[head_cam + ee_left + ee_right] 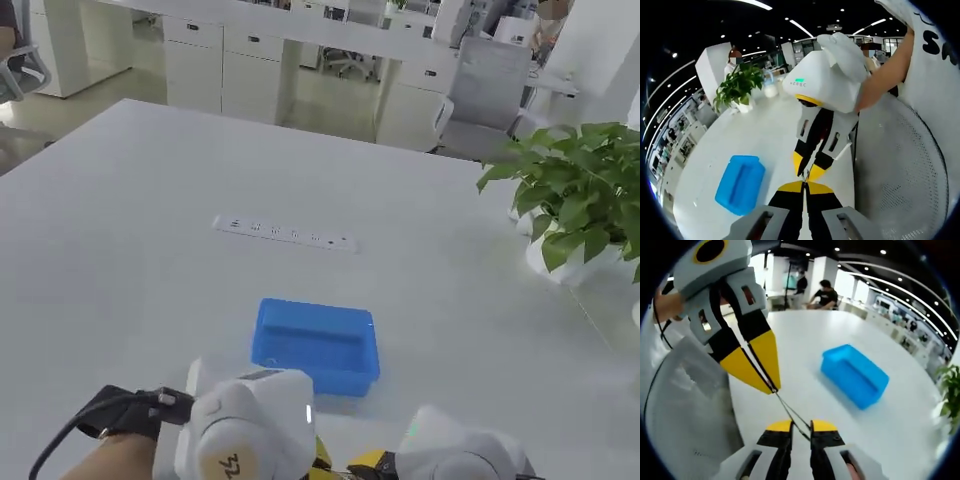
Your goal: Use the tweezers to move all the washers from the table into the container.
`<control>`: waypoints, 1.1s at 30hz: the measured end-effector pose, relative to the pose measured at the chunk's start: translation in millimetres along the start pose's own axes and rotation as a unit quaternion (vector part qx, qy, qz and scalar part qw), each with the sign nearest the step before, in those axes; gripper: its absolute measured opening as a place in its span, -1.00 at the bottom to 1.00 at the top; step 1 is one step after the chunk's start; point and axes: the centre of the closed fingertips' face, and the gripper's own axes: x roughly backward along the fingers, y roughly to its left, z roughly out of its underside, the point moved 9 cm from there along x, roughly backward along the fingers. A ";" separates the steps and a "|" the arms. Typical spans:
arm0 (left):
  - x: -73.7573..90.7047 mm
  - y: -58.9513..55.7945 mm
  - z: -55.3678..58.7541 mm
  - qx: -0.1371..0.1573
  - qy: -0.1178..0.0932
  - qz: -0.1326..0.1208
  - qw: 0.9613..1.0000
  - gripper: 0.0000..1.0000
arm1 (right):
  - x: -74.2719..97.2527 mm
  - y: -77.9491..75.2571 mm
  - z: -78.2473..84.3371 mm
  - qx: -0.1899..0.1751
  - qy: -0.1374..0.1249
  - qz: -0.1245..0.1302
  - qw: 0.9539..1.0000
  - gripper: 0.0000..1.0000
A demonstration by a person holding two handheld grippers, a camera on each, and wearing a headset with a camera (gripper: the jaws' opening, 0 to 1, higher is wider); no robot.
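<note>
Above a white table in an open office, the right gripper pinches thin metal tweezers. Their long axis runs forward-left from its jaws to the left gripper, pressed together on their far end. A blue rectangular plastic container lies ahead-right, apart.

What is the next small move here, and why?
Probably firm the right hand-held gripper on the tweezers, then let the left hand-held gripper release. The tweezers span both, with the left clamped on one end, and the blue container sits just ahead.
</note>
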 end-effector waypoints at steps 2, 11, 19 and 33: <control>-5.3 1.5 5.5 0.003 0.004 0.006 1.000 -1.00 | -4.1 -0.8 3.6 -0.006 0.004 0.001 1.000 -0.81; -18.6 9.5 34.2 0.004 0.039 0.027 0.999 -1.00 | -3.0 -0.2 9.2 -0.078 -0.003 -0.020 0.997 -0.71; -35.0 14.4 63.0 -0.008 0.098 0.056 0.994 -1.00 | 23.3 1.4 5.8 -0.142 -0.028 -0.010 0.989 -0.41; -55.1 27.3 85.4 0.043 0.135 0.091 0.986 -1.00 | 58.2 5.8 11.2 -0.186 -0.056 0.032 0.981 -0.23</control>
